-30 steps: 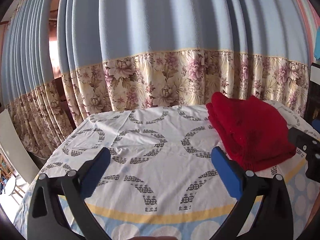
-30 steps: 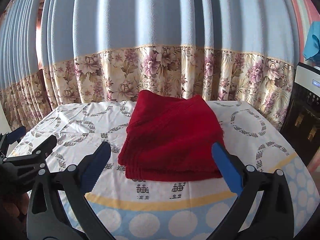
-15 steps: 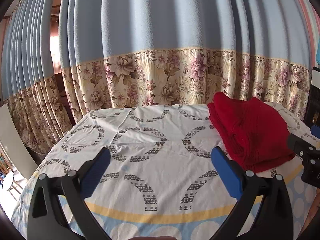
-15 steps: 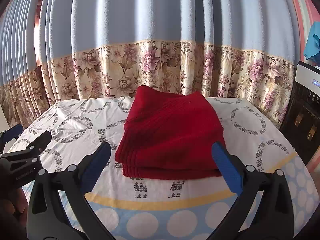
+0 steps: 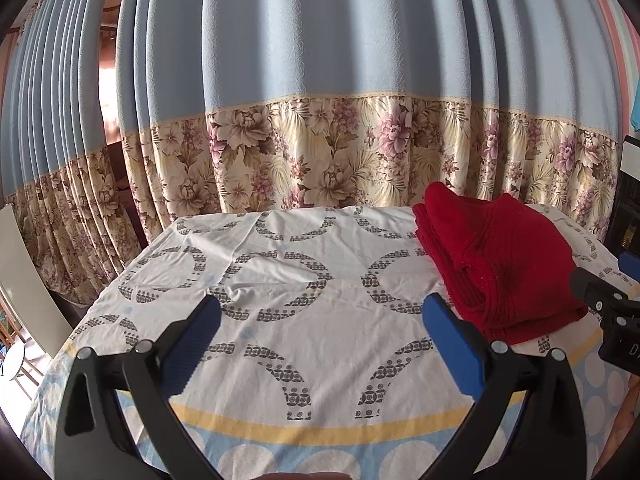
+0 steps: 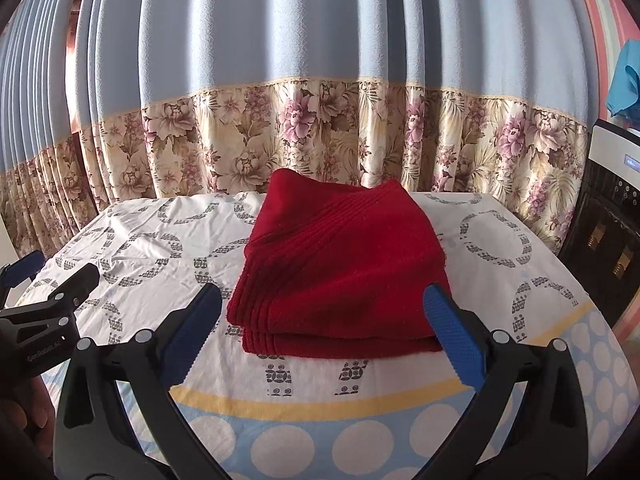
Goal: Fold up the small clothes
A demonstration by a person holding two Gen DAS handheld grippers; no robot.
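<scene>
Garment: red folded cloth (image 6: 340, 268), lying in a flat stack of several layers on the bench; ribbed bands run along its near and left edges.
Garment position: directly ahead of the right tongs (image 6: 322, 334), its near edge between and just beyond the two blue pads; ahead and to the right of the left tongs (image 5: 320, 338).
Right tongs: spread wide, pads well apart, nothing between them; not touching the cloth.
Left tongs: spread just as wide, empty, hovering over bare sheet to the left of the cloth.
Pads: blue, textured, on black arms (both pairs alike) (image 6: 454, 338).
Bench: covered with a white sheet (image 5: 280, 280) printed with grey ring patterns, a yellow band and pale blue border with white dots on the near side; sheet is lightly creased left of the cloth.
Beyond the bench: pale blue curtain (image 5: 320, 60) with a floral lower band, hanging just behind the far edge.
Right of the right tongs: dark appliance with a white top (image 6: 608, 216), standing beside the bench; a blue cloth item (image 6: 624, 80) above it.
Person: fingers partly visible at the lower left edge of the right wrist view, behind the left tongs' frame.
</scene>
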